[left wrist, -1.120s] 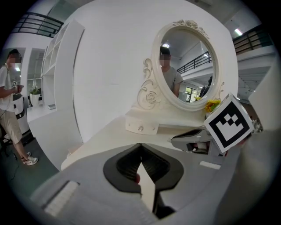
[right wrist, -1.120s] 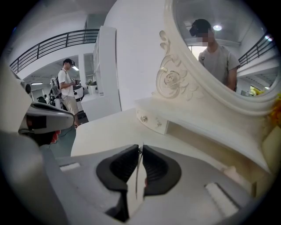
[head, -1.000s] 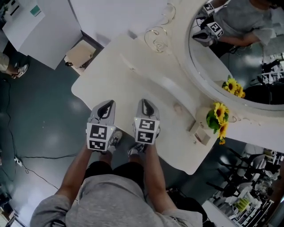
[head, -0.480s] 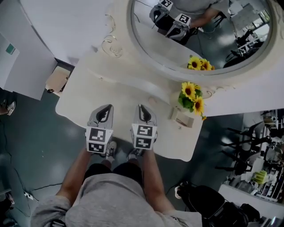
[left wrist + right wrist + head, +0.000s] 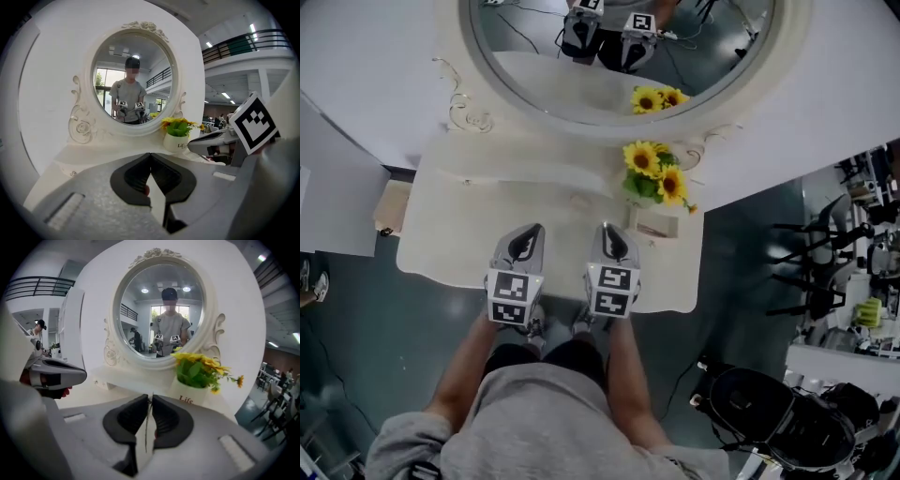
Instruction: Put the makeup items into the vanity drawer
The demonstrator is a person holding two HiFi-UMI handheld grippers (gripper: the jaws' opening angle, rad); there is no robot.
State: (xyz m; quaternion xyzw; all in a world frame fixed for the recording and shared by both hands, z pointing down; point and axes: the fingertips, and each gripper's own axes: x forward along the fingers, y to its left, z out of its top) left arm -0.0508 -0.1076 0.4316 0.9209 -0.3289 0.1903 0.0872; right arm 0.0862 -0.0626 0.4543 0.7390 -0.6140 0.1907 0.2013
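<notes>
Head view first: a person stands right up against a white vanity (image 5: 469, 234), with the left gripper (image 5: 525, 234) and right gripper (image 5: 612, 234) held side by side over the front part of the tabletop, both pointing toward the oval mirror (image 5: 534, 66). A pot of sunflowers (image 5: 652, 176) sits at the back right of the top with a small box (image 5: 656, 226) just in front of it, and there's a small pale round thing (image 5: 579, 200) on the top ahead of the grippers, too faint to tell what it is. Honestly I can't pick out the makeup items or the drawer front from up here. In the left gripper view, the left gripper (image 5: 150, 155) has its dark pads pressed together at the tips with nothing held. The mirror (image 5: 133, 79) is straight ahead, the sunflower pot (image 5: 177, 139) is below its right edge, and the right gripper (image 5: 193, 145) with its marker cube (image 5: 254, 124) is alongside. In the right gripper view, the right gripper (image 5: 150, 399) is closed too, just a hairline slit between the pads and nothing in it. Past it are the mirror (image 5: 161, 315), the sunflower pot (image 5: 190, 397) close in front, and the left gripper (image 5: 80, 374) off to the side.
</notes>
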